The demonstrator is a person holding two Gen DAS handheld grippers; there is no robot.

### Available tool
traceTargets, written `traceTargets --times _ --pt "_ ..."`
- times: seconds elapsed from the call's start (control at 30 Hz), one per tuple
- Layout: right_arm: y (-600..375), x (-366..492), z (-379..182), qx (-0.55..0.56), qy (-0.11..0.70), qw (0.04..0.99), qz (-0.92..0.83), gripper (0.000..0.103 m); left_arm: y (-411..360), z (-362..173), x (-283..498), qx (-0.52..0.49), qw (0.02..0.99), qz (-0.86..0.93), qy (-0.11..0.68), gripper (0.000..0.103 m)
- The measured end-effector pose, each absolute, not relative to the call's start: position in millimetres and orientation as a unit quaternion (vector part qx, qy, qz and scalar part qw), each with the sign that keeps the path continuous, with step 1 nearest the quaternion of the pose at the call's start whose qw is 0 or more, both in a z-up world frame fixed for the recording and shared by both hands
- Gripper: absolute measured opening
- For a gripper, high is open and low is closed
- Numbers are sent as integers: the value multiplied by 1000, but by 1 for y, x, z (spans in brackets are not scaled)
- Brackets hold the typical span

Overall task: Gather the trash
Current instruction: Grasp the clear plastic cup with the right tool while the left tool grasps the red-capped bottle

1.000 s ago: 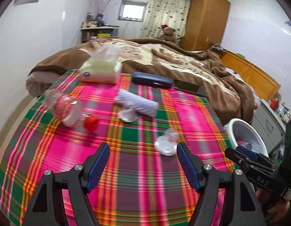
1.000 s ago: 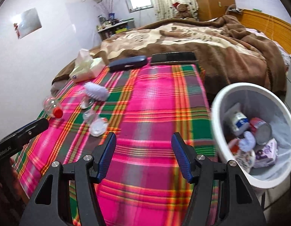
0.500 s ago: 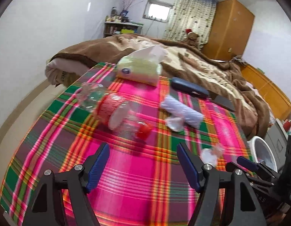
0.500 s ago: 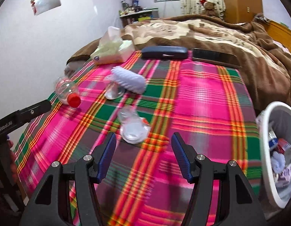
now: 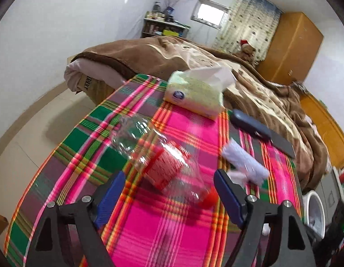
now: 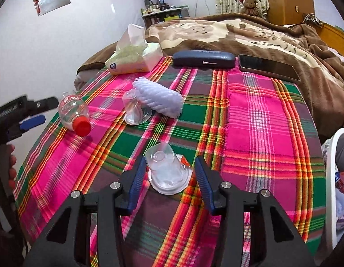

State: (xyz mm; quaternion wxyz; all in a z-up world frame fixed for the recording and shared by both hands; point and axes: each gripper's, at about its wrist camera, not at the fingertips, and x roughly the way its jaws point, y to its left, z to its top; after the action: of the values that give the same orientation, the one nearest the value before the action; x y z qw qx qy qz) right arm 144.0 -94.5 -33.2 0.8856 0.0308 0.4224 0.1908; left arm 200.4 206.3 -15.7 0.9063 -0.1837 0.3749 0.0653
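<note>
We hold the left hand-held gripper point(image 5: 167, 191) with its jaws spread wide over the plaid-covered counter point(image 5: 176, 229). A clear plastic bottle point(image 5: 163, 160) with a red label and red cap lies on its side between the blue pads, cap end toward the right pad; we cannot tell whether either pad touches it (the view is blurred).

The right hand-held gripper point(image 6: 169, 178) also stands with jaws apart. A clear plastic cup point(image 6: 167, 169) lies tipped on the cloth between its fingers, just beside the left pad and apart from the right one.

A second clear cup point(image 6: 134, 109) rests against a white ribbed foam sleeve point(image 6: 158, 98). Beyond these lie a tissue pack point(image 6: 134, 60), a dark case point(image 6: 203, 59) and a phone point(image 6: 267, 66). A white bin point(image 6: 330, 178) holding trash stands at the counter's right edge.
</note>
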Motion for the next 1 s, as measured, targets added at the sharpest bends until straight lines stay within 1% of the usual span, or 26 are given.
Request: traceTargets --times 0.07,0.1,0.43,0.53,0.6,0.83,1.0 --pt "-93 144 -34 27 422 886 191 35 213 -18 210 -200 900 65 382 82" --pt "-92 144 -34 25 421 886 190 33 215 -19 215 -200 899 69 384 82" --pt "-93 141 -34 30 419 886 196 33 220 -26 248 -200 890 90 400 82" --pt "-95 142 -35 35 420 886 196 33 215 -34 262 -196 881 85 422 82" --pt "-96 143 -35 38 419 886 196 33 212 -39 265 -203 879 72 424 82" --pt "-99 145 -36 46 418 886 195 33 197 -47 278 -170 879 85 437 82" --pt "-101 146 -36 52 416 887 191 33 196 -52 285 -177 876 80 442 82"
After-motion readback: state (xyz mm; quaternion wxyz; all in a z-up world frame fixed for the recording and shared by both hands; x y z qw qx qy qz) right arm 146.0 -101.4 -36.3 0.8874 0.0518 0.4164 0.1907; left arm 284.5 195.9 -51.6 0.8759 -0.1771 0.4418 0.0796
